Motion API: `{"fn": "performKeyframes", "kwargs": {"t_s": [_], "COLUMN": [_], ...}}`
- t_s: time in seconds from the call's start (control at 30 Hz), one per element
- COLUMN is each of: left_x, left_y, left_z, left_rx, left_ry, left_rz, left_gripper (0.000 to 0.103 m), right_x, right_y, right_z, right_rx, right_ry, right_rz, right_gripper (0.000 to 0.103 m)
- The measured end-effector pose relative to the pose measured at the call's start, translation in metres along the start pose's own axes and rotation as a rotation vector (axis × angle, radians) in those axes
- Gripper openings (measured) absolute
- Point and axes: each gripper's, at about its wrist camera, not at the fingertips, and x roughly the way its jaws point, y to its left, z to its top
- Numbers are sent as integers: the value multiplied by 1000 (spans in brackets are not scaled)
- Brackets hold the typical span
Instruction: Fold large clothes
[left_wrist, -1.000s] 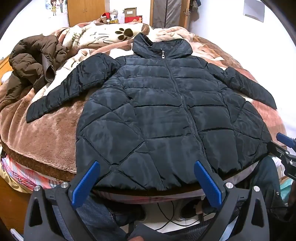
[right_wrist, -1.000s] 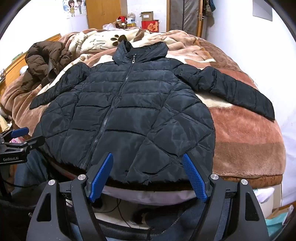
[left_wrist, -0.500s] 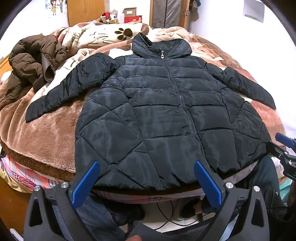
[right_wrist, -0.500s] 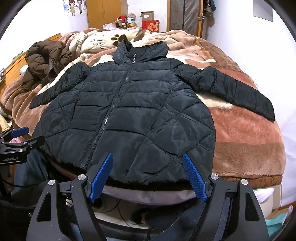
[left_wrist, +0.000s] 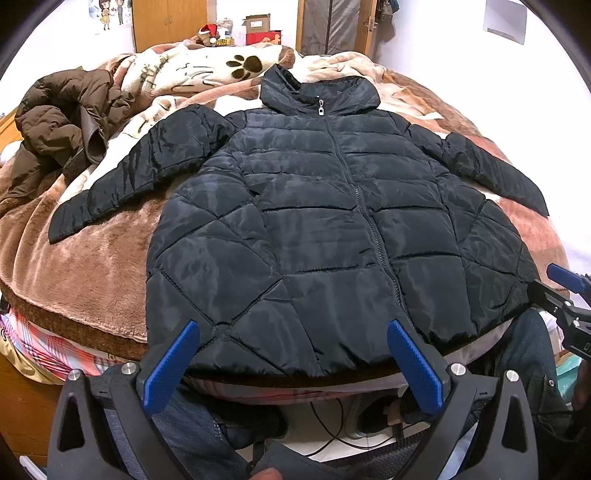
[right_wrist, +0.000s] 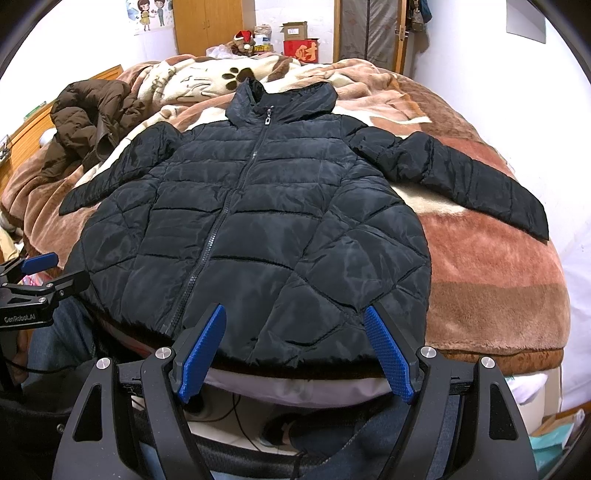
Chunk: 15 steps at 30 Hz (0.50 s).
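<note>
A black quilted puffer jacket (left_wrist: 332, 229) lies flat and zipped on the bed, front up, collar far, both sleeves spread out; it also shows in the right wrist view (right_wrist: 258, 229). My left gripper (left_wrist: 291, 332) is open and empty, hovering just before the jacket's hem, left of the zipper. My right gripper (right_wrist: 295, 321) is open and empty, before the hem on the right half. Each gripper shows at the edge of the other's view, the right gripper (left_wrist: 565, 288) and the left gripper (right_wrist: 44, 273).
A brown fleece blanket (left_wrist: 92, 266) covers the bed. A brown jacket (left_wrist: 59, 133) lies crumpled at the far left. A paw-print blanket (right_wrist: 207, 81) lies behind the collar. Cables and floor show below the bed's edge (right_wrist: 295, 387). A white wall is on the right.
Both grippers have stayed nearly still; the left view has shifted very slightly. The jacket has not moved.
</note>
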Motion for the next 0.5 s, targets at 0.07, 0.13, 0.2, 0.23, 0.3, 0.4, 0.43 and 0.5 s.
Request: {"fn": "performKeyframes", "kwargs": {"t_s": [0.07,0.13,0.2,0.23,0.3,0.4,0.43,0.5], "left_x": [0,0,1,1,1,2,2,3], "left_y": [0,-1,-1,-1,-1,-2,-3,-3], "left_z": [-1,-1,-2,-2,-2,-3,-4,-4], "left_rx": [0,0,1,1,0,1,1,1], "left_ry": [0,1,1,1,2,4,4,4], "left_rz": [-1,-1,-1,-2,-2,-3,-3,-3], "left_gripper": [103,103,103,103,103,103,103,103], "right_x": [1,2,2,2,2,2,2,3], "right_y": [1,1,1,1,1,1,2,2], "right_z": [1,1,1,1,1,1,1,1], "right_rx": [-1,-1,0,-1,-1,-2,-2,-1], "right_ry": [0,0,1,1,1,0,0,2], "right_rz": [-1,0,0,0,-1,-1,-1,-1], "right_gripper": [77,77,77,77,77,77,77,77]}}
